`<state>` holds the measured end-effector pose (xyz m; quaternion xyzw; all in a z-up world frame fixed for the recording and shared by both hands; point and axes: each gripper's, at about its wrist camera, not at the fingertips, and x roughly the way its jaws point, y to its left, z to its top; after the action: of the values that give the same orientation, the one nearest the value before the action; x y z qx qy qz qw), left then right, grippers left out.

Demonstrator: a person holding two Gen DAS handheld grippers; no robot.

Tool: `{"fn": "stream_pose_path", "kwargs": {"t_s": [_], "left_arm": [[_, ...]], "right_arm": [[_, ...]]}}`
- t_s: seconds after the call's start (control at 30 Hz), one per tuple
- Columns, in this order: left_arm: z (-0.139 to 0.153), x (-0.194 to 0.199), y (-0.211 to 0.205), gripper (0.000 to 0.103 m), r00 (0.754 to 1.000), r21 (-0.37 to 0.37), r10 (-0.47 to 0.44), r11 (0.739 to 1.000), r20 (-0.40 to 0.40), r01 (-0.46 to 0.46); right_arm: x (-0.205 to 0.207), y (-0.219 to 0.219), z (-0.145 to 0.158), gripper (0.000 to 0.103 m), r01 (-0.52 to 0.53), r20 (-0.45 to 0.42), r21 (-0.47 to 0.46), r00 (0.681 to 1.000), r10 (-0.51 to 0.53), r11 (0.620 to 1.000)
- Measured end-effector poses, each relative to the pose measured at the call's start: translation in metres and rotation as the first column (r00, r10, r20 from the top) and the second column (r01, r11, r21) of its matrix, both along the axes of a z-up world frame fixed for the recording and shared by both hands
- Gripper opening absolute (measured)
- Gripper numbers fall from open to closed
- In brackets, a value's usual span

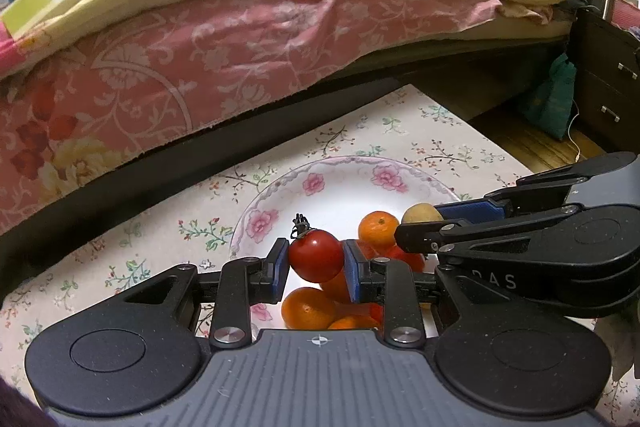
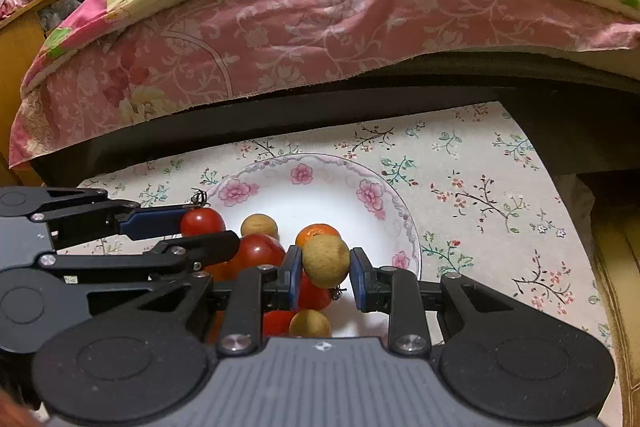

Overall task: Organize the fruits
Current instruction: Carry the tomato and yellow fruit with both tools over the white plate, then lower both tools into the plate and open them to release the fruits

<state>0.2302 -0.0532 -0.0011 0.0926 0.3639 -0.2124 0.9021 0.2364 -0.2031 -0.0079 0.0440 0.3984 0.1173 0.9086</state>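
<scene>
Left wrist: floral cloth [image 1: 400, 131] beside a bed [image 1: 200, 67], flowered plate [image 1: 344, 171] heaped with fruit. Left gripper [image 1: 316, 265] pinching a red tomato [image 1: 316, 255] above the plate. Right gripper [image 2: 326, 273] narrowed around a tan round fruit [image 2: 325, 260], level, alongside the left.

Warm, soft indoor light fills both fisheye views, brightest where a window blows out white at the left view's upper left and glares off the plate [image 1: 352, 187], while edges bend strongly and corners fall dark.
</scene>
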Motion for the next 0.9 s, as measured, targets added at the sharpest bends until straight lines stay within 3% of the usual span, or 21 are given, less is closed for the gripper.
{"fn": "stream_pose_path", "kwargs": {"t_s": [0.9], "left_arm": [[-0.0045, 0.0083, 0.0026, 0.040, 1.000, 0.003, 0.002, 1.000, 0.004, -0.002]], "right_arm": [[0.0070, -0.0001, -0.0059, 0.028, 0.012, 0.001, -0.001, 1.000, -0.012, 1.000]]}}
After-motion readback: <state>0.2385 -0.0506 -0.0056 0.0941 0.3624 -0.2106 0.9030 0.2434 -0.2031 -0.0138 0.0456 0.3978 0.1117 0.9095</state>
